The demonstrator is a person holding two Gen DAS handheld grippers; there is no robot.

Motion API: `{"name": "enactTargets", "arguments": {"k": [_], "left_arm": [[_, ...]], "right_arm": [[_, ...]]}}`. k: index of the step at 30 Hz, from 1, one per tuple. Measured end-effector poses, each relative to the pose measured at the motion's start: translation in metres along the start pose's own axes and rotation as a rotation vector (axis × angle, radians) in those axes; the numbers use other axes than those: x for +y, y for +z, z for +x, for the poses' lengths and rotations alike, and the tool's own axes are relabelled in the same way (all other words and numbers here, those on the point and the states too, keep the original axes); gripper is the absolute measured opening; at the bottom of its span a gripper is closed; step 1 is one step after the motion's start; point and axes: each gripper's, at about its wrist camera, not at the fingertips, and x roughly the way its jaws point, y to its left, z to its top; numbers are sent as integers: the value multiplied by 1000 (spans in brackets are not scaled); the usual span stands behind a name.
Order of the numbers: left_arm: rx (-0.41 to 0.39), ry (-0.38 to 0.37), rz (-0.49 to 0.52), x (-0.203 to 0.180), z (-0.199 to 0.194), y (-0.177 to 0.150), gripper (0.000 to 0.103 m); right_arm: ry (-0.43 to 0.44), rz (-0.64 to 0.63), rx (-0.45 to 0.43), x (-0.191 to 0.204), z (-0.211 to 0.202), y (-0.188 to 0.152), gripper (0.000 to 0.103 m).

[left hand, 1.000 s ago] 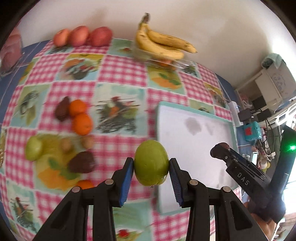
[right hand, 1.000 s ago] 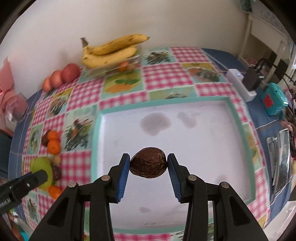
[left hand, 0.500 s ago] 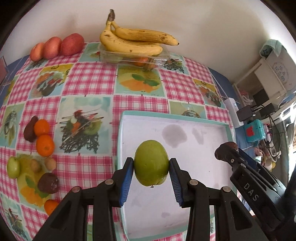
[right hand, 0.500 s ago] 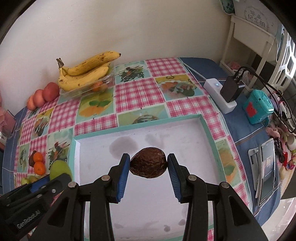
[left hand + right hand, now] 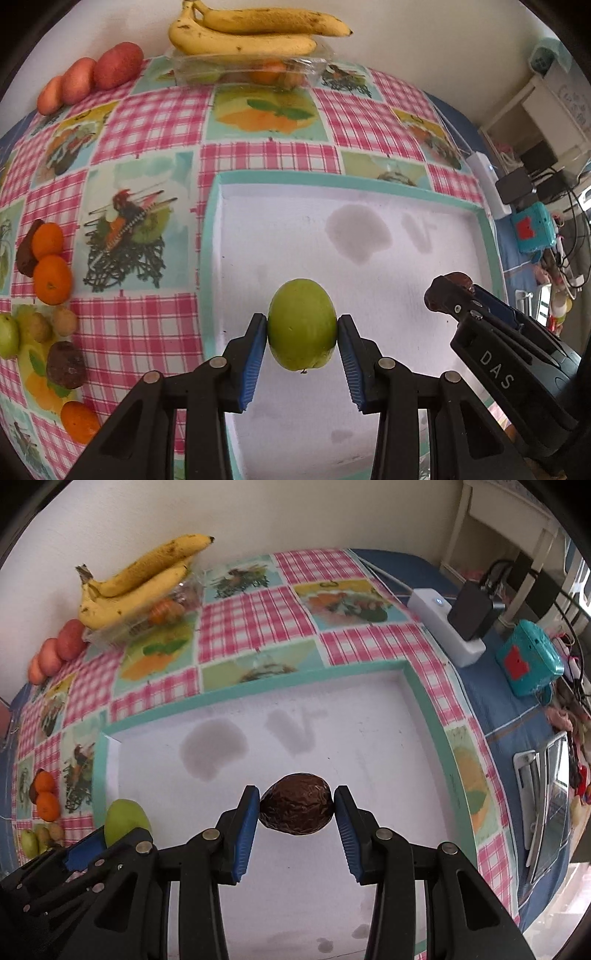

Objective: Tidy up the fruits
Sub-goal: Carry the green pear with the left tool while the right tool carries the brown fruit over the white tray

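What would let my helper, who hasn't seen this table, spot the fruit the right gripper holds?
Find the white tray with the teal rim on the checked tablecloth. Above it, the right gripper pinches a dark brown fruit between blue pads. Its wrinkled, glossy skin sets it apart from the smooth green fruit in the left gripper.

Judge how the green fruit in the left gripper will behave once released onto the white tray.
The green fruit looks round and smooth, so it may roll on the flat tray. The left gripper pinches only its sides, so it could slip.

Bananas [image 5: 255,35] behind tray [image 5: 212,258]
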Motion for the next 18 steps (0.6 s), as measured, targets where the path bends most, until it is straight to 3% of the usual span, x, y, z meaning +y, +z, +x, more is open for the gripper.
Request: {"name": "enactTargets", "arguments": {"k": [18], "left_arm": [[11, 28, 17, -7, 9, 0, 42]], "right_arm": [[-8, -5, 29, -3, 9, -6, 44]]}}
